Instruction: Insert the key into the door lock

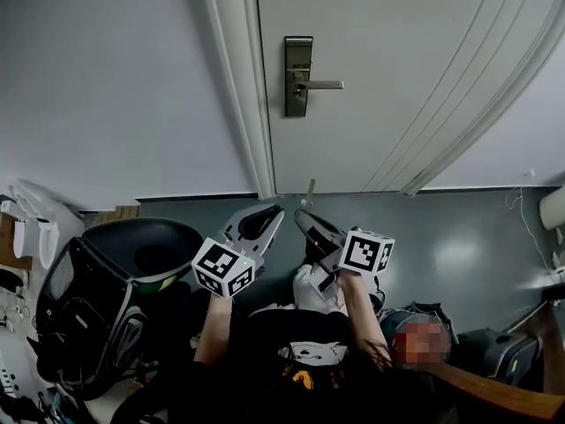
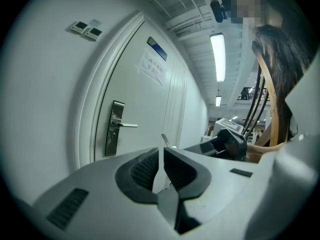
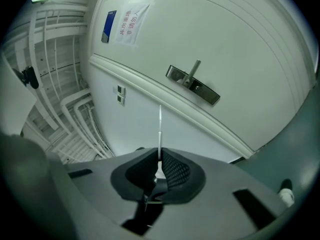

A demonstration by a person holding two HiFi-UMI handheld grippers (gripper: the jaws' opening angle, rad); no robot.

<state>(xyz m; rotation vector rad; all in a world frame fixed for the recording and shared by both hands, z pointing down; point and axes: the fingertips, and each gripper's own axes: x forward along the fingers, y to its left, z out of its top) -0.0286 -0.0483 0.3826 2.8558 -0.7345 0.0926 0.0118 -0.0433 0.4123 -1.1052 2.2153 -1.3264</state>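
1. Forearms: in the head view both bare forearms rise from the lower centre of the frame. The left forearm [image 1: 214, 325] leans slightly right and the right forearm [image 1: 357, 312] slightly left. Each ends at a marker cube, the left cube [image 1: 223, 268] and the right cube [image 1: 366, 253].

2. Left gripper [image 1: 272, 212]: it sits left of centre and points up and to the right. In the left gripper view its pads [image 2: 142, 168] are drawn together to a thin slit with nothing between them.

3. Right gripper [image 1: 303, 215]: it sits just right of the left gripper and is tilted up and to the left, so the two tips lie close together. In the right gripper view the jaws are clamped on the key [image 3: 160, 126].

4. Key position: the bow is pinched between the ribbed pads [image 3: 175, 170]. The thin blade projects straight out past the fingertips, toward the upper part of the frame. In the head view the key [image 1: 309, 190] stands clear of the door [image 1: 406, 69], over the grey floor [image 1: 441, 237].

5. Lock plate [image 1: 298, 76]: it is mounted in the upper centre with a lever handle [image 1: 325, 85] pointing right. It is well apart from the key tip.
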